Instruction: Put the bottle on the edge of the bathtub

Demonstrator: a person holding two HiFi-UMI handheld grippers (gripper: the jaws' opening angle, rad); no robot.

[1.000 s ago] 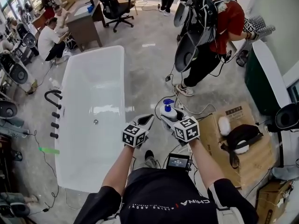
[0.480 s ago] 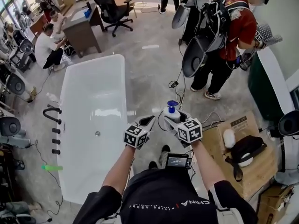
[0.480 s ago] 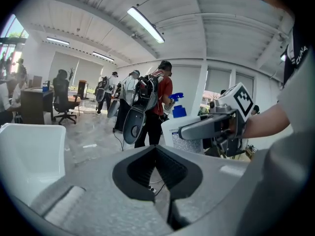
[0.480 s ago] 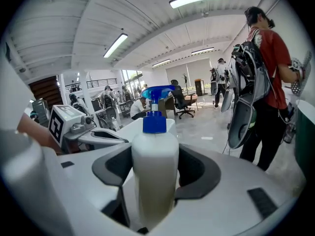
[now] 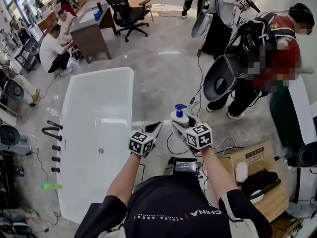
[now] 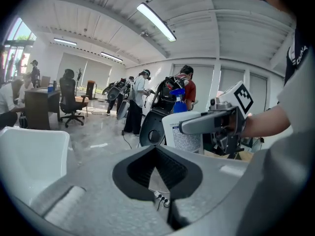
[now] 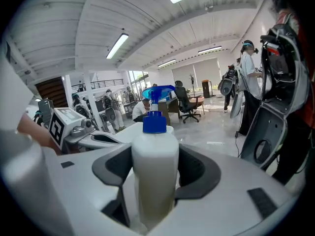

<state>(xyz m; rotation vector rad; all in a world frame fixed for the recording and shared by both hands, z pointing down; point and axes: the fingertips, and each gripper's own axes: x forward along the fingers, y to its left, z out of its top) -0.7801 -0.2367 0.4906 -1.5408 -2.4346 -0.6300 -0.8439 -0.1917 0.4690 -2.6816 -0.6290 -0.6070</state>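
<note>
My right gripper (image 5: 181,125) is shut on a white pump bottle (image 5: 179,117) with a blue head and holds it upright over the floor, to the right of the white bathtub (image 5: 130,98). In the right gripper view the bottle (image 7: 154,171) stands between the two dark pads (image 7: 199,173), which press on its sides. My left gripper (image 5: 154,129) hovers just left of the bottle, near the tub's right rim, with its jaws together and nothing in them. The left gripper view shows the bottle (image 6: 187,132) and the right gripper (image 6: 206,124) at the right, with the tub's end (image 6: 29,146) at the left.
A person in red with a backpack (image 5: 257,63) stands to the right, and others are farther back. Cables (image 5: 198,103) lie on the floor. A cardboard sheet with a bag (image 5: 257,180) is at lower right. Black fittings (image 5: 52,130) flank the tub's left side. A desk (image 5: 91,26) and an office chair (image 5: 124,9) stand behind.
The view has shifted, so the tub sits lower in the picture. The person in red has moved to the right. Both grippers keep their pose, the bottle still in the right one.
</note>
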